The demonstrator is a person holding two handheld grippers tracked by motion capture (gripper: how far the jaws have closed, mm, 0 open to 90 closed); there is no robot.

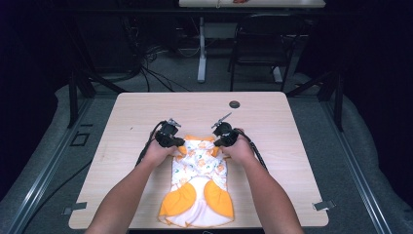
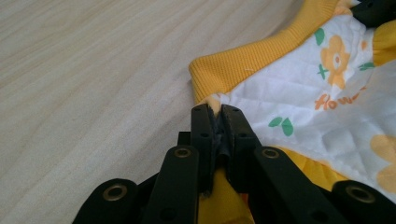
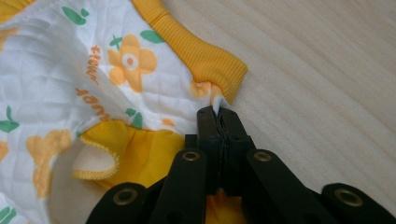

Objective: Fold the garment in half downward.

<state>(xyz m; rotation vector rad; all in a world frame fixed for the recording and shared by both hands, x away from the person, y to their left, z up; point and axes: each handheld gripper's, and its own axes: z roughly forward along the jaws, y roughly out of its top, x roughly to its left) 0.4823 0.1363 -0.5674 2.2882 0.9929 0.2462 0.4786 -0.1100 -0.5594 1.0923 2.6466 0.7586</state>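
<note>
- Left gripper (image 2: 217, 112): jaws clamped on the garment (image 2: 299, 107), fabric pinched between them just below its yellow cuff (image 2: 233, 70).
- Right gripper (image 3: 218, 114): jaws likewise pinch a corner under the cuff.
- Garment lies on the table (image 1: 146, 112); the 2 pinched edges are hidden, probably shoulders.

A small garment (image 1: 199, 183) lies flat on the table, lower centre of the high view — white quilted cloth printed with orange flowers and green leaves, edged in ribbed yellow-orange bands (image 2: 233, 70). Two orange ruffled pieces sit at its near end; its far corners are pinched up.
</note>
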